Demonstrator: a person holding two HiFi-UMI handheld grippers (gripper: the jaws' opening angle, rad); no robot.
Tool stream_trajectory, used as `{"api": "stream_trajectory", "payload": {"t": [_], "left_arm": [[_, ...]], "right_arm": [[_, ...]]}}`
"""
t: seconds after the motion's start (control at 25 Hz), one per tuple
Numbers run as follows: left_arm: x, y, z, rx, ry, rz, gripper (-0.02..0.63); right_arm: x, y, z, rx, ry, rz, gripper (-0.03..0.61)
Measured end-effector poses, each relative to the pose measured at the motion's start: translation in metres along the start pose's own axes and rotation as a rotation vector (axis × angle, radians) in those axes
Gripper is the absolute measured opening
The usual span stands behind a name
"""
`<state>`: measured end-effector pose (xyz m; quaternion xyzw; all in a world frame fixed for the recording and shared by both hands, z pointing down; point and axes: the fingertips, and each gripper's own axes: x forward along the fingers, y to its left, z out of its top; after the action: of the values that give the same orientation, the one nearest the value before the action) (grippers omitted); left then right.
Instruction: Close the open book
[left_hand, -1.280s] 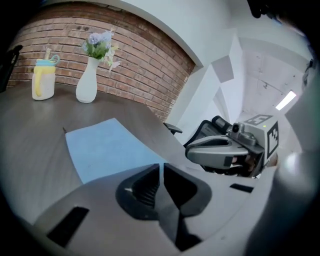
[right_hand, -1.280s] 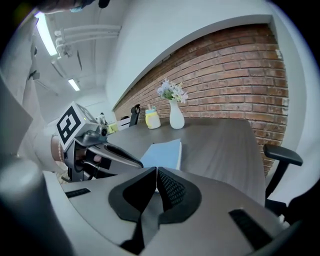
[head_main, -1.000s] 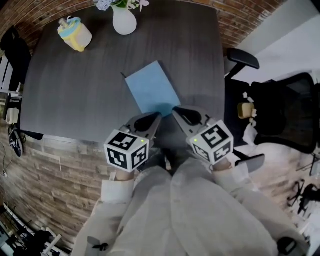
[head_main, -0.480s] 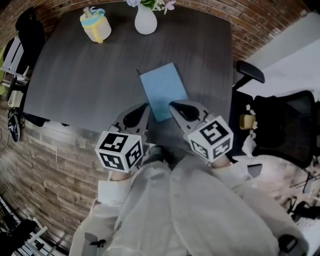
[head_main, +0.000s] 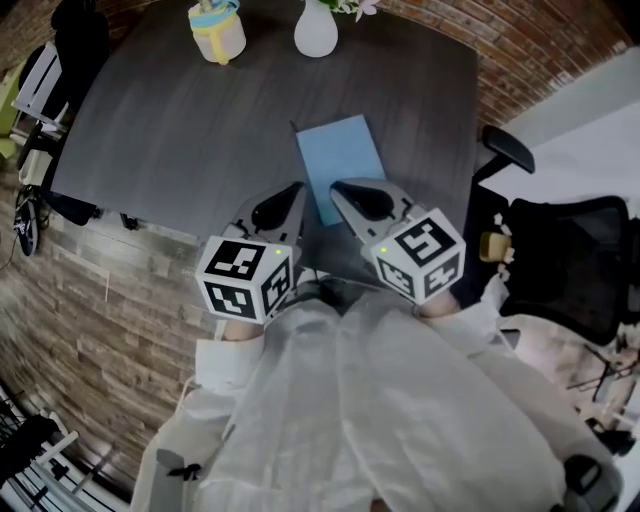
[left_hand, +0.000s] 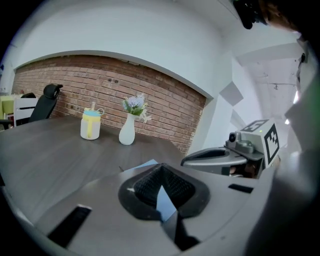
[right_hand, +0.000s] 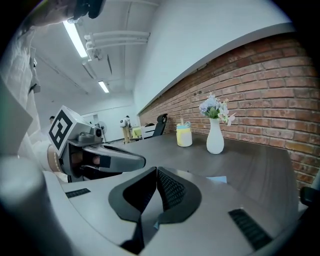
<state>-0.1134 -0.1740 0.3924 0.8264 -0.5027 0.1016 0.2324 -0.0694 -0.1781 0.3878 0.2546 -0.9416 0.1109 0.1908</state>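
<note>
A book with a light blue cover lies closed and flat on the dark table. My left gripper hovers just off the book's near left corner, jaws shut with nothing between them. My right gripper hangs over the book's near edge, also shut and empty. In the left gripper view the shut jaws hide most of the book, and the right gripper shows beside them. The right gripper view shows its shut jaws, a corner of the book and the left gripper.
A white vase with flowers and a yellow cup with a blue lid stand at the table's far edge. A black office chair is at the right, another chair at the far left. A brick wall runs behind the table.
Both grippers have risen and drawn back a little toward the person, staying shut. The book has not moved. The head view has shifted, so the table sits higher in frame.
</note>
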Motion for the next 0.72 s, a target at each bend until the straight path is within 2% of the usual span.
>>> {"api": "stream_trajectory", "payload": {"t": [0.12,0.4,0.72], "left_arm": [[-0.004,0.004,0.001,0.038,0.006,0.019,0.005],[-0.004,0.01,-0.005,0.018,0.015,0.048,0.005],[0.003,0.003,-0.009,0.023,0.035,0.036,0.005]], "right_arm": [[0.008,0.004,0.001,-0.011,0.01,0.016,0.011],[0.016,0.007,0.003,-0.038,0.008,0.048,0.011],[0.015,0.002,0.001,-0.041,0.001,0.055,0.008]]}}
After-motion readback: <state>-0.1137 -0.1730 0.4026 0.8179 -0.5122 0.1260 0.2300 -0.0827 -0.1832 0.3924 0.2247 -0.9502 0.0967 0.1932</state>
